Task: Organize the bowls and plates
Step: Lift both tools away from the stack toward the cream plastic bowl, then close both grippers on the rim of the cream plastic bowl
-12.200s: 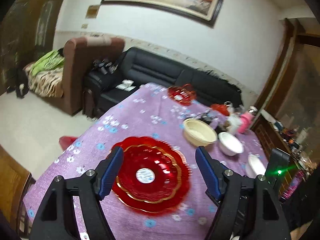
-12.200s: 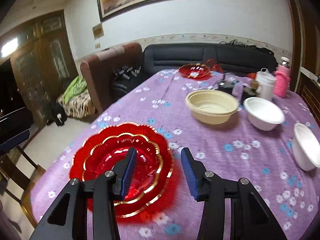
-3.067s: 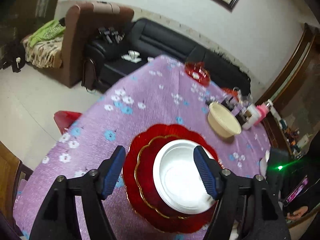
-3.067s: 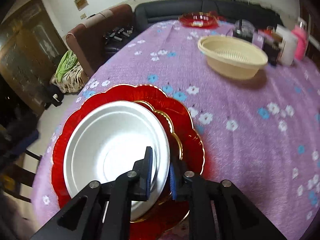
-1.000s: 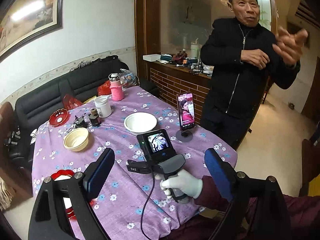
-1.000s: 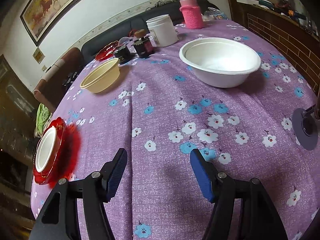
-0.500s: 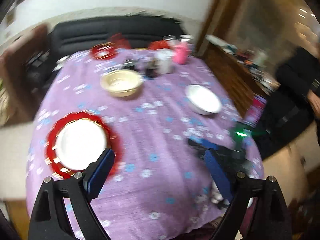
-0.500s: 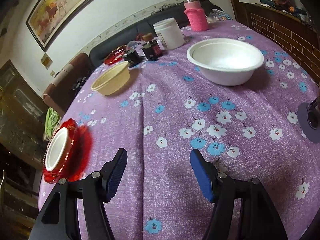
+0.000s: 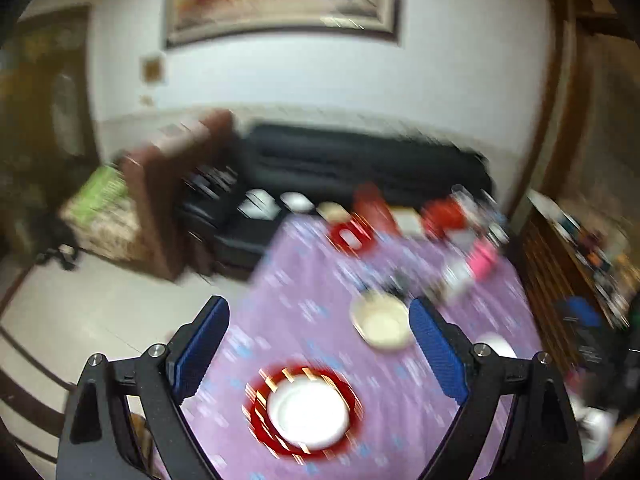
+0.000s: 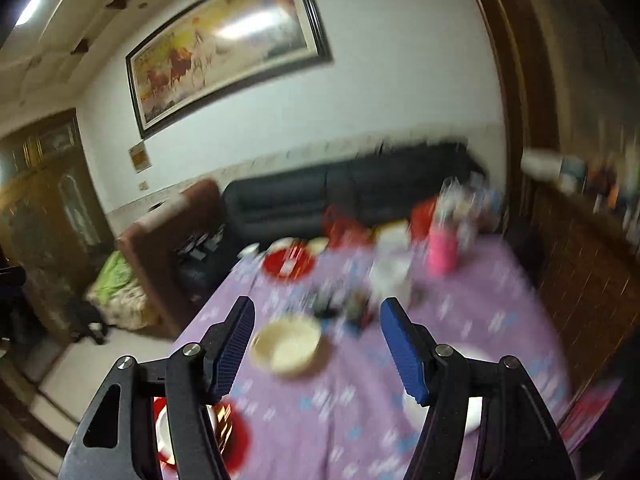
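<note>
Both grippers hang empty with jaws spread above the purple table (image 9: 460, 420); the loose white bowl (image 10: 472, 404) lies just below and right of the right gripper (image 10: 316, 346), nearer it than the left gripper (image 9: 320, 354), whose view centres the red plate (image 9: 352, 390) stack.

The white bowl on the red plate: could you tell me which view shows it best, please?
The left wrist view: the white bowl shows whole, though blurred, on the red plate. The right wrist view shows only slivers behind the right gripper's arm.
</note>
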Available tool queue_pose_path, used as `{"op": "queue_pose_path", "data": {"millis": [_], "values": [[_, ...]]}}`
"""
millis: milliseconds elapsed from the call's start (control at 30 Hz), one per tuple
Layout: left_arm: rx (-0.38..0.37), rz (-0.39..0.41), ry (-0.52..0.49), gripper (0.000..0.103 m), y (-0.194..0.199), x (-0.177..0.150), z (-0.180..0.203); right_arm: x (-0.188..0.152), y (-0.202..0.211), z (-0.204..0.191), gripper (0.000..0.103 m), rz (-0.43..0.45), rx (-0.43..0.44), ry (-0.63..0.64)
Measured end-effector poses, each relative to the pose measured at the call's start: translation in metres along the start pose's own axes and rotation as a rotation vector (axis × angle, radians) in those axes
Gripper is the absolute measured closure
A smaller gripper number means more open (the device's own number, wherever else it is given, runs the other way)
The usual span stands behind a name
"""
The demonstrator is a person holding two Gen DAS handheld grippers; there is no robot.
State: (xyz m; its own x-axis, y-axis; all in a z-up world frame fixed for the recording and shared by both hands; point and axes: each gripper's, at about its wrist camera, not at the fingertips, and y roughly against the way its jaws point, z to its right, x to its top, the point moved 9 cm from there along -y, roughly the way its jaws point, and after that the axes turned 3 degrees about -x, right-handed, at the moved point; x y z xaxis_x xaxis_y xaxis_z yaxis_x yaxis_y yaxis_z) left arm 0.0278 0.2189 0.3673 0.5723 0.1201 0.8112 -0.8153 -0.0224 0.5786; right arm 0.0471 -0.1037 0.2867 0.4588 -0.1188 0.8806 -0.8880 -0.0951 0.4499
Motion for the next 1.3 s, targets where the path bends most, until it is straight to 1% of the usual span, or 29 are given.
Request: {"op": "queue_pose_path", "data": {"millis": [33, 67, 100, 133, 200, 233, 267, 300, 333, 367, 400, 433, 467, 500, 533, 600, 667, 733, 833, 867, 933, 967, 1033, 1133, 1233, 1300], "values": [[0.060, 0.054, 0.009, 0.011, 0.000, 0.016, -0.007, 0.028, 0.002, -0.007, 0.033, 0.028, -0.020, 0.051], [0.118, 0.107, 0.013, 0.006, 0.000, 0.031, -0.013, 0.051, 0.002, -0.011, 0.033, 0.046, -0.042, 0.080], [0.145, 0.130, 0.018, 0.004, -0.003, 0.040, -0.016, 0.067, 0.002, -0.010, 0.033, 0.056, -0.063, 0.070], [0.149, 0.141, 0.032, 0.002, -0.011, 0.047, -0.020, 0.084, 0.000, -0.007, 0.031, 0.062, -0.071, 0.031], [0.082, 0.129, 0.073, 0.002, -0.037, 0.050, -0.018, 0.099, -0.015, -0.004, 0.030, 0.039, -0.036, -0.046], [0.039, 0.106, 0.089, 0.002, -0.055, 0.046, -0.015, 0.099, -0.022, -0.001, 0.029, 0.031, -0.028, -0.074], [-0.005, 0.071, 0.099, 0.002, -0.081, 0.037, -0.011, 0.093, -0.036, 0.002, 0.029, 0.015, -0.018, -0.110], [-0.022, 0.052, 0.100, 0.002, -0.096, 0.029, -0.009, 0.086, -0.046, 0.002, 0.029, -0.004, -0.006, -0.129], [-0.039, 0.019, 0.098, 0.002, -0.119, 0.018, -0.005, 0.069, -0.068, 0.002, 0.029, -0.049, 0.023, -0.149], [-0.060, -0.031, 0.094, 0.002, -0.147, 0.002, 0.002, 0.052, -0.091, 0.000, 0.029, -0.104, 0.046, -0.159], [-0.083, -0.079, 0.092, 0.002, -0.170, -0.011, 0.009, 0.036, -0.110, 0.001, 0.030, -0.149, 0.052, -0.171], [-0.107, -0.131, 0.095, 0.002, -0.196, -0.026, 0.015, 0.012, -0.140, 0.002, 0.031, -0.212, 0.061, -0.200], [-0.128, -0.187, 0.105, 0.002, -0.223, -0.044, 0.021, -0.003, -0.157, 0.002, 0.032, -0.251, 0.069, -0.216], [-0.142, -0.227, 0.117, 0.002, -0.244, -0.059, 0.025, -0.028, -0.183, 0.001, 0.034, -0.313, 0.081, -0.238], [-0.153, -0.263, 0.129, 0.003, -0.264, -0.072, 0.029, -0.045, -0.195, 0.002, 0.035, -0.346, 0.085, -0.247], [-0.170, -0.338, 0.151, 0.012, -0.301, -0.097, 0.037, -0.077, -0.225, 0.003, 0.036, -0.408, 0.087, -0.254], [-0.209, -0.418, 0.172, 0.037, -0.338, -0.121, 0.046, -0.106, -0.253, 0.001, 0.036, -0.458, 0.091, -0.249], [-0.226, -0.465, 0.190, 0.044, -0.357, -0.137, 0.056, -0.125, -0.270, 0.000, 0.036, -0.483, 0.103, -0.257], [-0.217, -0.498, 0.224, 0.045, -0.388, -0.153, 0.062, -0.147, -0.296, -0.002, 0.036, -0.518, 0.102, -0.283], [-0.221, -0.514, 0.239, 0.045, -0.399, -0.159, 0.065, -0.155, -0.305, -0.002, 0.038, -0.535, 0.101, -0.295], [-0.228, -0.532, 0.257, 0.045, -0.410, -0.163, 0.067, -0.166, -0.319, -0.003, 0.048, -0.560, 0.095, -0.308], [-0.230, -0.541, 0.263, 0.045, -0.416, -0.166, 0.068, -0.171, -0.324, -0.004, 0.050, -0.570, 0.091, -0.308], [-0.218, -0.552, 0.263, 0.045, -0.427, -0.171, 0.068, -0.181, -0.333, -0.004, 0.060, -0.588, 0.083, -0.311], [-0.215, -0.569, 0.268, 0.045, -0.438, -0.177, 0.067, -0.190, -0.344, -0.005, 0.060, -0.606, 0.076, -0.314], [-0.231, -0.596, 0.289, 0.045, -0.448, -0.184, 0.069, -0.198, -0.351, -0.006, 0.060, -0.626, 0.080, -0.315], [-0.243, -0.627, 0.291, 0.045, -0.456, -0.194, 0.074, -0.200, -0.352, -0.007, 0.060, -0.632, 0.081, -0.313]]}}
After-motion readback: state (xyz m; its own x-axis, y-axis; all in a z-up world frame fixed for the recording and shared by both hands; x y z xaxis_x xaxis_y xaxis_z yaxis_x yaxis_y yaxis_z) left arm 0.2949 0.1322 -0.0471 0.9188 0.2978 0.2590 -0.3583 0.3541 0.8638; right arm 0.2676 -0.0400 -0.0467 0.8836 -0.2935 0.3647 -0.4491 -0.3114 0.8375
